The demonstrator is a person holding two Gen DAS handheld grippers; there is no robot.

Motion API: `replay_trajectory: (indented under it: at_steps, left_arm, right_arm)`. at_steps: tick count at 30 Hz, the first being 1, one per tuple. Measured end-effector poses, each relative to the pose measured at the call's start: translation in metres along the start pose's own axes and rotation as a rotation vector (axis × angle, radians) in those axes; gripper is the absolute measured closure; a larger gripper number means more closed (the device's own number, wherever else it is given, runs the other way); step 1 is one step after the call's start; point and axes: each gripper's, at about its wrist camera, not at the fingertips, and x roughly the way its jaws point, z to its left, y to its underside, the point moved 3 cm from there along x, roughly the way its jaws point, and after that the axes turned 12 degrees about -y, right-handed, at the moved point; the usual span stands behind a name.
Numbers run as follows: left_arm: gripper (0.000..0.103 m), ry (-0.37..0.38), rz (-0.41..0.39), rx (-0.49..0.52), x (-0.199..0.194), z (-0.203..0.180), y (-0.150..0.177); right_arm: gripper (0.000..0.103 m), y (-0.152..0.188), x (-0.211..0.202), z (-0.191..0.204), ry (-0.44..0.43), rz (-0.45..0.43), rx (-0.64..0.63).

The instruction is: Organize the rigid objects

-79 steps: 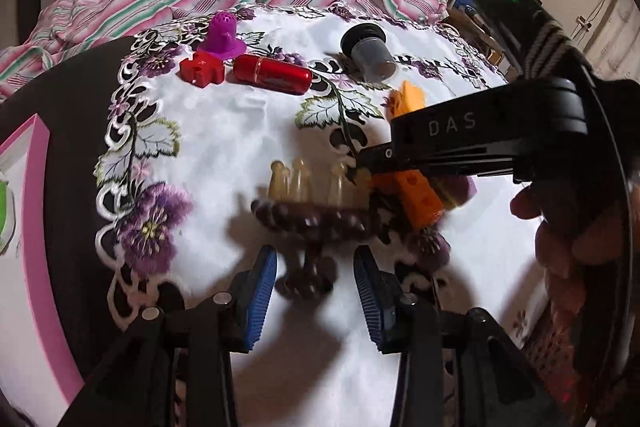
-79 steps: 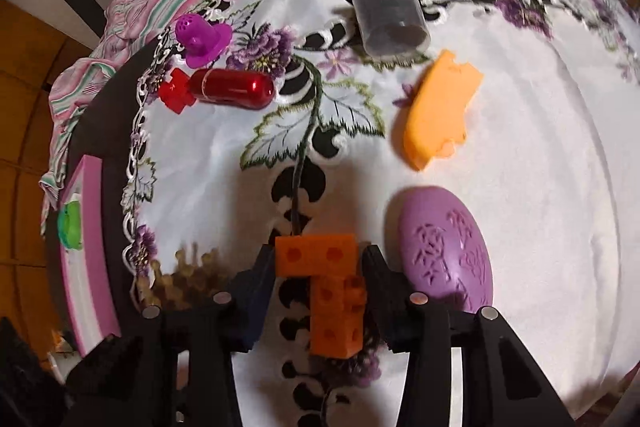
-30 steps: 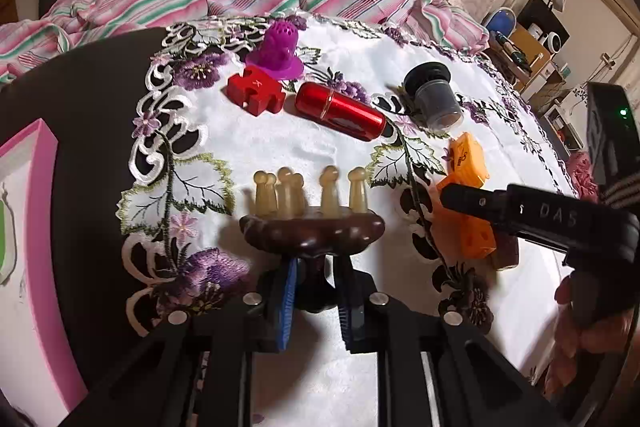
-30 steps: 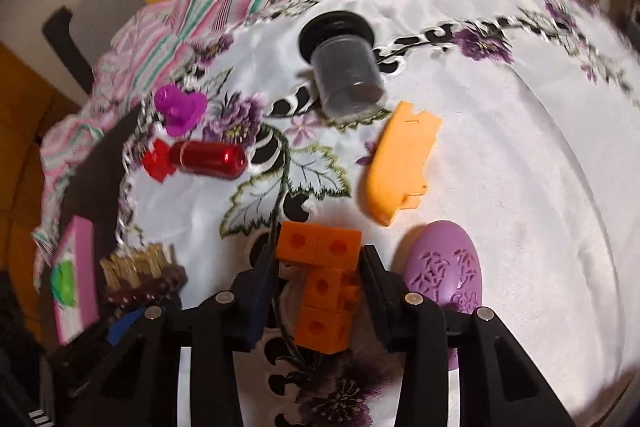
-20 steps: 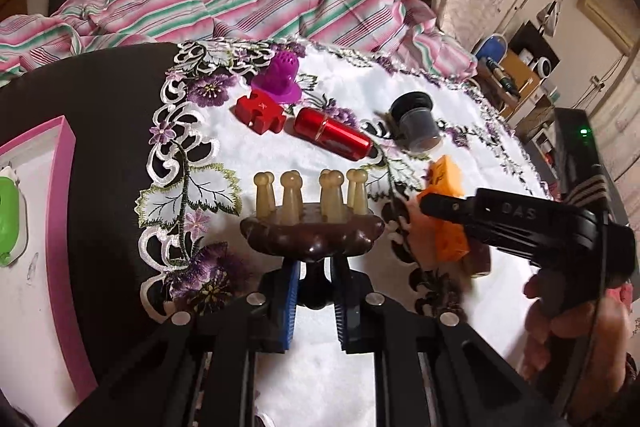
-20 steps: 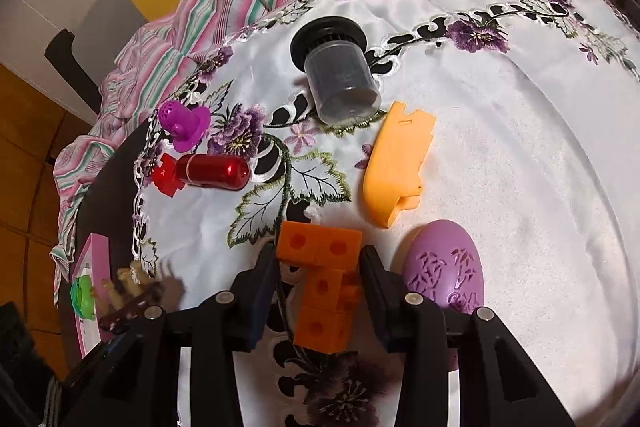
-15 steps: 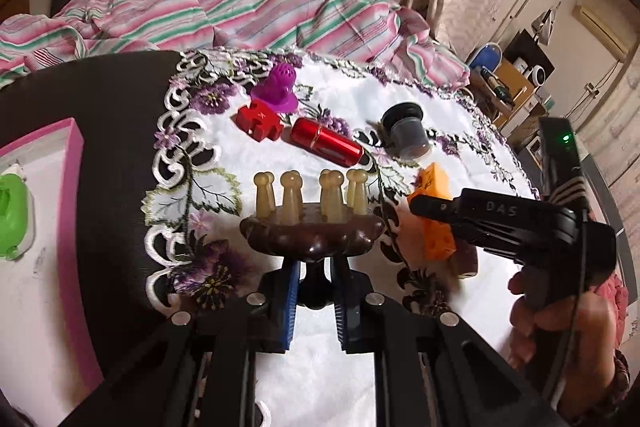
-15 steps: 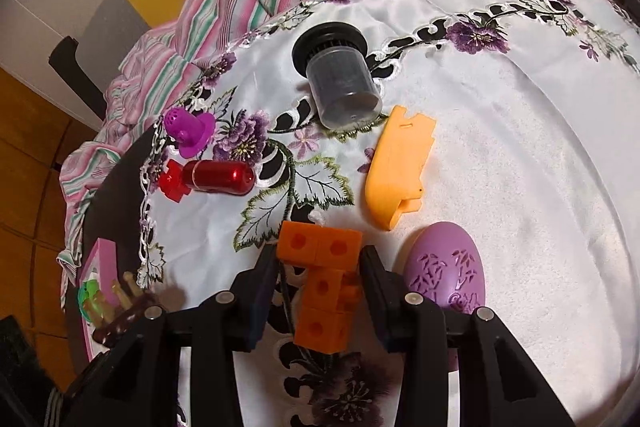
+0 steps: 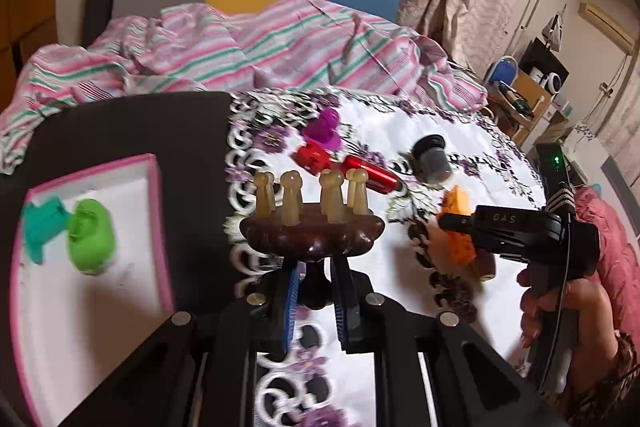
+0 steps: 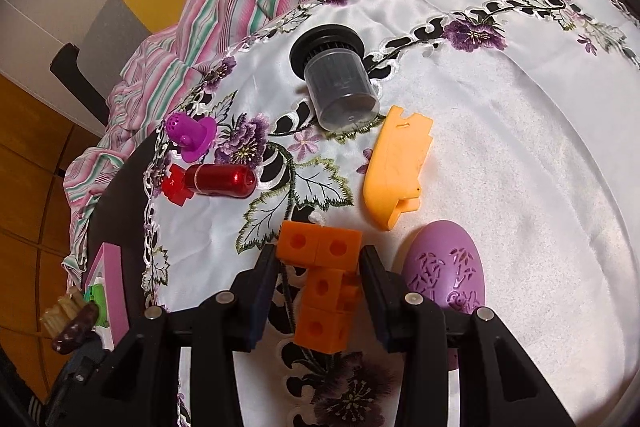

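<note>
Already lying in the pink-rimmed white tray (image 9: pixel 158 211) at far left: 2 items, a green rounded plastic toy (image 9: pixel 91 235) and a teal plastic piece (image 9: pixel 40 227).

Left gripper (image 9: pixel 316 301) closed on the stem of the dark brown wooden massager with pale knobs (image 9: pixel 312 227), lifted above the embroidered white tablecloth (image 10: pixel 500 187), near the tray.

Right gripper (image 10: pixel 320 267) clamped on the orange block of joined cubes (image 10: pixel 322 287), low over the cloth.

Left on the cloth: purple perforated cap (image 10: pixel 190 135), red puzzle piece (image 10: pixel 174 187), red metallic capsule (image 10: pixel 220 181), dark ribbed cylinder (image 10: pixel 336 85), orange plastic shell (image 10: pixel 400 167), purple carved egg (image 10: pixel 444 271).

Readable writing: only "DAS" on the right gripper's side.
</note>
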Motion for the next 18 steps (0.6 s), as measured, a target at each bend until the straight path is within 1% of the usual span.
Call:
replay_trajectory:
  at_steps: [4,9,18]
  left_arm:
    - [0.089,-0.029,-0.015,-0.023,-0.01,0.019,0.0]
    - [0.089,-0.078,-0.034,-0.059,-0.02,0.053,0.003]
    - [0.089,-0.155,-0.018,-0.182,-0.023,0.127,0.016]
  right_arm:
    - [0.061,0.0,0.001,0.001,0.008,0.002,-0.011]
    - [0.061,-0.001,0.0,0.002,0.004,-0.004,-0.017]
    - [0.061,0.0,-0.001,0.005,0.015,-0.011,-0.038]
